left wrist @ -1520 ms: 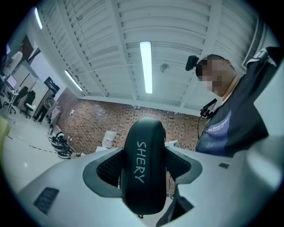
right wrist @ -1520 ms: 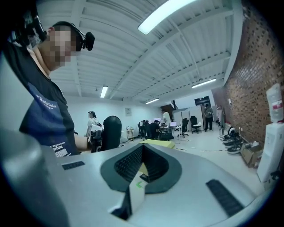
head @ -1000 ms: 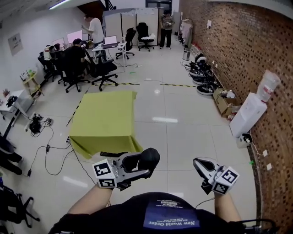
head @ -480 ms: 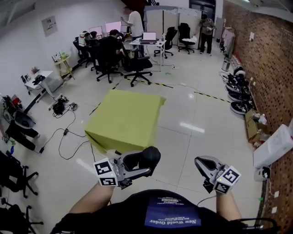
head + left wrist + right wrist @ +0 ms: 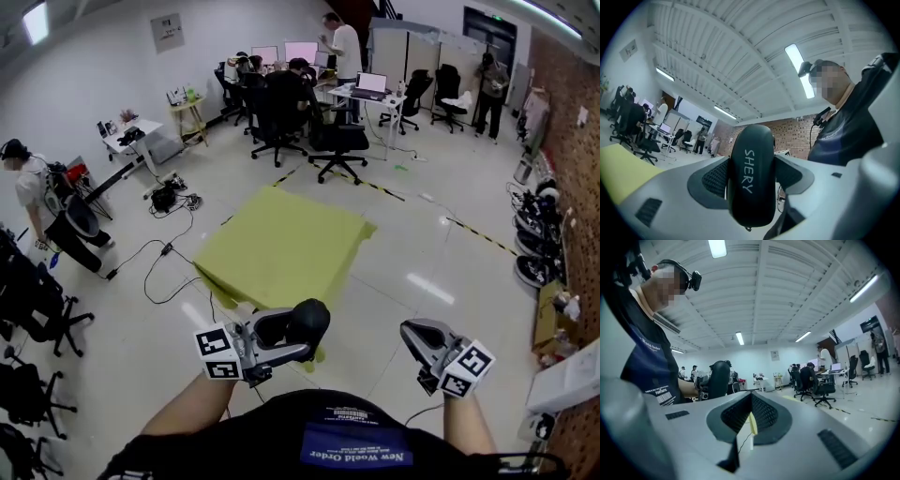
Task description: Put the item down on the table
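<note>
1. Two grippers are held low in front of the person, and only the left gripper [image 5: 294, 337] carries anything. Its jaws are clamped on a black oval case [image 5: 752, 174] marked SHERY, with one pad on each broad side.
2. In the left gripper view the case's long axis stands upright, crosswise to the jaws, and both rounded ends stick out past the pads.
3. The right gripper [image 5: 751, 416] has its jaws pressed together with nothing between them. It hangs well apart from the case, out over bare floor [image 5: 412, 281].
4. The desk [image 5: 281, 246], under a yellow-green cloth, lies ahead of the case and a little to the person's left. It is turned so that its near corner points at the person, and the case sits just short of that corner, not yet over the top.
5. I'd judge the left gripper the nearer one. The case needs carrying forward past the near corner and lowering before the jaws let go.
</note>
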A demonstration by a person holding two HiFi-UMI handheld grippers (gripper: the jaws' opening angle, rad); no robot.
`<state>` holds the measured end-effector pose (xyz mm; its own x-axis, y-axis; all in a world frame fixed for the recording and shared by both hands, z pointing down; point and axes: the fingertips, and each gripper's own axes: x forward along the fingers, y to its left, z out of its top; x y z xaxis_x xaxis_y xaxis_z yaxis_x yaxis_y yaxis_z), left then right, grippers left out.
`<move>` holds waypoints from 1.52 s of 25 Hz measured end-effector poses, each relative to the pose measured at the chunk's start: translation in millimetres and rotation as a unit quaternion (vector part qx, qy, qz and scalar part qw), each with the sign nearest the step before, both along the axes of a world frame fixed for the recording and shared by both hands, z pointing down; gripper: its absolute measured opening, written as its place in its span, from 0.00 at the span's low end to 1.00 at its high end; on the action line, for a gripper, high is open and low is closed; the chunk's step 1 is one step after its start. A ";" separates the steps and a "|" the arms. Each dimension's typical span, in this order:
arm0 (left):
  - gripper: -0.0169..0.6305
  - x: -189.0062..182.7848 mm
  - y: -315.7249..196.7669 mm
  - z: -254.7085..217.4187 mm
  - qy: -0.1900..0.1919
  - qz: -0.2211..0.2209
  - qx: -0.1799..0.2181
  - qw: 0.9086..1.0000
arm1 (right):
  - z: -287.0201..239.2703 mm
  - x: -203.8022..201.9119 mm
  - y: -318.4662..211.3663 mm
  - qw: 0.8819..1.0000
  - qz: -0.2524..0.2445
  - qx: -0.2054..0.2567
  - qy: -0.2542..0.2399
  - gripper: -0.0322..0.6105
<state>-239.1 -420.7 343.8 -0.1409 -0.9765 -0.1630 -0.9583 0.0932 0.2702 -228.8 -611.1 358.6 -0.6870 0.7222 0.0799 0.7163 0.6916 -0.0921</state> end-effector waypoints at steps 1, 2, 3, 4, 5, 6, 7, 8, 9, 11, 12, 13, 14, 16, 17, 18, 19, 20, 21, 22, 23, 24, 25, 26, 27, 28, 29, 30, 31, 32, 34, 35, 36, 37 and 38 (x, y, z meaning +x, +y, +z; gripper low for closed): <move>0.49 -7.9 0.6 1.3 0.000 -0.007 -0.002 1.000 | 1.5 -9.6 -0.2 1.000 -0.005 -0.001 0.000 0.03; 0.49 -15.9 1.1 2.3 0.000 -0.012 -0.002 1.000 | 3.1 -19.5 -0.7 1.000 -0.009 -0.002 0.000 0.03; 0.49 -23.9 1.7 3.0 0.001 -0.017 0.000 1.000 | 4.9 -29.5 -0.8 1.000 -0.012 -0.003 0.002 0.03; 0.49 -32.0 2.8 3.7 0.002 -0.020 0.002 1.000 | 6.6 -39.8 0.4 1.000 -0.014 -0.003 0.005 0.03; 0.49 -40.8 5.3 4.5 0.003 -0.022 0.003 1.000 | 7.8 -50.6 3.4 1.000 -0.018 -0.003 0.007 0.03; 0.49 -50.4 9.4 5.3 0.003 -0.023 0.003 1.000 | 8.5 -61.8 8.4 1.000 -0.021 -0.002 0.009 0.03; 0.49 -60.7 15.0 6.0 0.002 -0.024 0.003 1.000 | 8.6 -73.4 14.7 1.000 -0.024 -0.001 0.010 0.03; 0.49 -71.4 21.7 6.7 0.000 -0.024 0.004 1.000 | 8.3 -85.1 21.8 1.000 -0.026 0.000 0.010 0.03; 0.49 -82.5 29.0 7.2 -0.002 -0.024 0.006 1.000 | 7.6 -97.3 29.2 1.000 -0.026 0.002 0.009 0.03; 0.49 -107.7 43.9 7.9 -0.009 -0.019 0.009 1.000 | 5.6 -124.5 43.8 1.000 -0.023 0.008 0.005 0.03; 0.49 -122.2 51.2 8.0 -0.013 -0.014 0.010 1.000 | 4.0 -140.0 51.1 1.000 -0.019 0.011 0.004 0.03; 0.49 -137.9 58.4 8.1 -0.016 -0.010 0.011 1.000 | 1.9 -156.2 58.6 1.000 -0.014 0.012 0.003 0.03; 0.49 -154.5 65.8 8.1 -0.018 -0.005 0.011 1.000 | -0.4 -172.7 66.5 1.000 -0.009 0.012 0.002 0.03; 0.49 -189.5 82.9 7.8 -0.018 0.005 0.012 1.000 | -4.3 -206.1 85.1 1.000 0.000 0.008 0.003 0.03; 0.49 -207.3 92.9 7.7 -0.017 0.009 0.013 1.000 | -5.4 -222.5 96.1 1.000 0.004 0.005 0.004 0.03; 0.49 -224.9 103.4 7.6 -0.016 0.013 0.012 1.000 | -6.1 -238.5 107.6 1.000 0.006 0.002 0.005 0.03; 0.49 -242.1 113.8 7.7 -0.017 0.016 0.012 1.000 | -6.5 -254.0 118.8 1.000 0.008 0.001 0.005 0.03; 0.49 -258.9 123.6 7.6 -0.018 0.019 0.011 1.000 | -7.2 -269.1 128.6 1.000 0.010 0.001 0.005 0.03; 0.49 -275.4 132.6 7.5 -0.020 0.020 0.011 1.000 | -8.3 -283.6 137.0 1.000 0.012 0.002 0.004 0.03; 0.49 -291.1 140.9 7.4 -0.021 0.020 0.011 1.000 | -9.4 -297.5 144.5 1.000 0.014 0.001 0.004 0.03; 0.49 -305.8 148.8 8.0 -0.022 0.020 0.011 1.000 | -9.8 -310.5 151.9 1.000 0.015 0.001 0.004 0.03; 0.49 -319.0 156.2 9.6 -0.023 0.018 0.009 1.000 | -8.8 -322.4 159.6 1.000 0.016 0.002 0.006 0.03; 0.49 -330.6 162.9 12.0 -0.024 0.017 0.008 1.000 | -6.8 -332.9 167.4 1.000 0.014 0.004 0.008 0.03; 0.49 -340.5 168.7 14.9 -0.025 0.015 0.006 1.000 | -4.3 -341.9 174.9 1.000 0.011 0.007 0.011 0.03; 0.49 -349.1 173.5 17.8 -0.024 0.013 0.004 1.000 | -1.8 -349.6 181.4 1.000 0.008 0.011 0.014 0.03; 0.49 -356.8 177.0 20.4 -0.022 0.010 0.004 1.000 | 0.3 -356.4 186.2 1.000 0.004 0.014 0.017 0.03; 0.49 -364.0 178.7 22.6 -0.018 0.007 0.005 1.000 | 1.7 -362.8 188.7 1.000 0.000 0.016 0.020 0.03; 0.49 -370.7 178.3 24.4 -0.014 0.003 0.005 1.000 | 2.3 -369.3 188.7 1.000 -0.003 0.018 0.023 0.03; 0.49 -377.1 175.7 26.0 -0.010 -0.001 0.005 1.000 | 2.6 -376.1 186.3 0.999 -0.006 0.019 0.026 0.03; 0.49 -383.2 171.4 27.7 -0.007 -0.006 0.004 1.000 | 3.1 -383.3 182.0 0.999 -0.010 0.019 0.028 0.03; 0.49 -394.4 158.7 29.1 0.000 -0.015 0.008 1.000 | 5.8 -398.7 170.3 0.999 -0.021 0.017 0.032 0.03; 0.49 -400.0 150.6 28.1 0.005 -0.020 0.013 1.000 | 7.6 -406.9 163.7 0.999 -0.029 0.016 0.032 0.03; 0.49 -405.6 142.2 27.8 0.010 -0.027 0.015 0.999 | 9.8 -414.7 157.2 0.999 -0.038 0.016 0.032 0.03; 0.49 -411.2 134.5 30.7 0.012 -0.039 0.012 0.999 | 12.5 -421.7 151.5 0.998 -0.049 0.016 0.033 0.03; 0.49 -416.1 128.4 36.2 0.013 -0.053 0.005 0.998 | 15.7 -427.6 147.1 0.997 -0.062 0.018 0.034 0.03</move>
